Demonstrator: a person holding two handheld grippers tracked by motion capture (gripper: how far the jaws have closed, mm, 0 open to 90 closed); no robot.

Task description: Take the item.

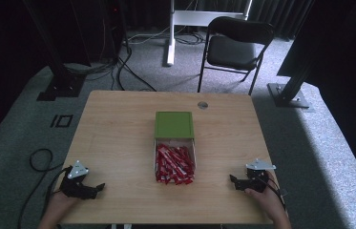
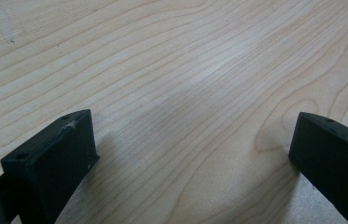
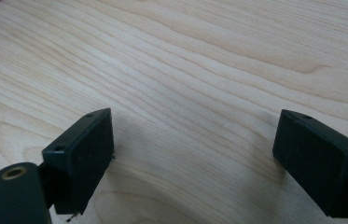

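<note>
Chair (image 1: 236,45) behind table (image 1: 113,138) — box (image 1: 174,151) mid-table, unobstructed.

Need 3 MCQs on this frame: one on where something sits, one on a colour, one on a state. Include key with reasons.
1. Where is the box of red packets?
A. middle of the table
B. on the chair
C. at the table's far left corner

2. What colour is the lid lying just beyond the box?
A. blue
B. green
C. white

3. How do the left tool and right tool stand?
A. both shut on packets
B. left shut, right open
C. both open and holding nothing

Key: 1 A, the high view shows the box midway across the table, between the two tools. 2 B, the flat square lid is green. 3 C, each gripper view shows wide-apart jaws with bare wood between them.
</note>
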